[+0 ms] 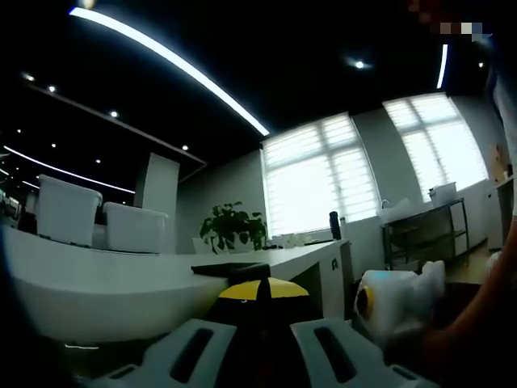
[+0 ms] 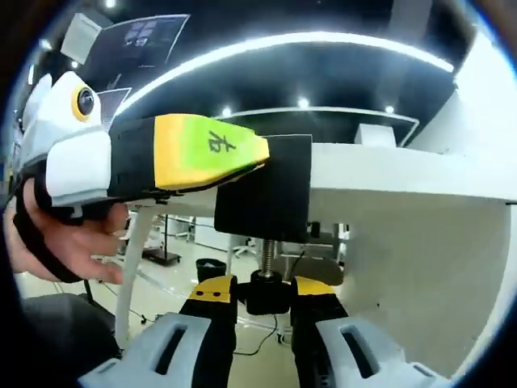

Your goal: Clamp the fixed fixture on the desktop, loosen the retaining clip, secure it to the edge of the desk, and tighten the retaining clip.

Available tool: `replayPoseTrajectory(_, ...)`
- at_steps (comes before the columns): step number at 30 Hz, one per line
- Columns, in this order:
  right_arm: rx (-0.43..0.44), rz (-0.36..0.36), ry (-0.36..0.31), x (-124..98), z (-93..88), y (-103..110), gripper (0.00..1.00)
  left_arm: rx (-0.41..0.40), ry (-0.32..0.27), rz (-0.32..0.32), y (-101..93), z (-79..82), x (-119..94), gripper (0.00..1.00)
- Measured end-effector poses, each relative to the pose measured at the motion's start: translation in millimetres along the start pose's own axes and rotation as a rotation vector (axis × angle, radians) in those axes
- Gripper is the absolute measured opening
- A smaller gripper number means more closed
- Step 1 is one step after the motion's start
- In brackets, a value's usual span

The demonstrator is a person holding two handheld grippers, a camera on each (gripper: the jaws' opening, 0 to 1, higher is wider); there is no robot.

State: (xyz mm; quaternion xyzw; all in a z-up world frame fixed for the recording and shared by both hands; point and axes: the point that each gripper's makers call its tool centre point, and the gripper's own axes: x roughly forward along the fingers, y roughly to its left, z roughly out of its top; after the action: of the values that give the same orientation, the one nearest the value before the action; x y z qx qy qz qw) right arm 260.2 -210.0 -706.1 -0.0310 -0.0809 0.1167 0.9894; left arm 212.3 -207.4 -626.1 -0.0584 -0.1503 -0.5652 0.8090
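The black clamp fixture (image 2: 271,194) sits over the edge of the white desk (image 2: 404,174), its threaded screw hanging below. At the screw's lower end is the black knob (image 2: 267,293), and my right gripper (image 2: 266,297) is shut on it with its yellow-tipped jaws on either side. My left gripper (image 2: 242,158), held by a hand (image 2: 73,242), comes in from the left and is shut on the fixture's upper part. In the left gripper view, the fixture's top plate (image 1: 230,268) lies on the desk (image 1: 121,283) just ahead of my left gripper (image 1: 260,297). The right gripper's white body (image 1: 396,303) shows low at the right.
Two white bins (image 1: 69,210) stand on the far side of the desk, with a potted plant (image 1: 234,226) behind. A metal shelf rack (image 1: 424,230) stands by the windows. Under the desk are a white leg (image 2: 133,267) and a dark bin (image 2: 210,267) on the floor.
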Motion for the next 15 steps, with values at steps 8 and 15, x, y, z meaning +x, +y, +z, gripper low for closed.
replayPoseTrajectory(8,0.031,0.378,0.016,-0.7,-2.1,5.6,0.24,-0.007,0.003,0.001,0.0,-1.9,0.4,0.03)
replayPoseTrajectory(15,0.082,0.417,0.003,-1.1,-4.9,2.7,0.25,-0.007,0.001,-0.003,-0.1,-2.6,0.1,0.03)
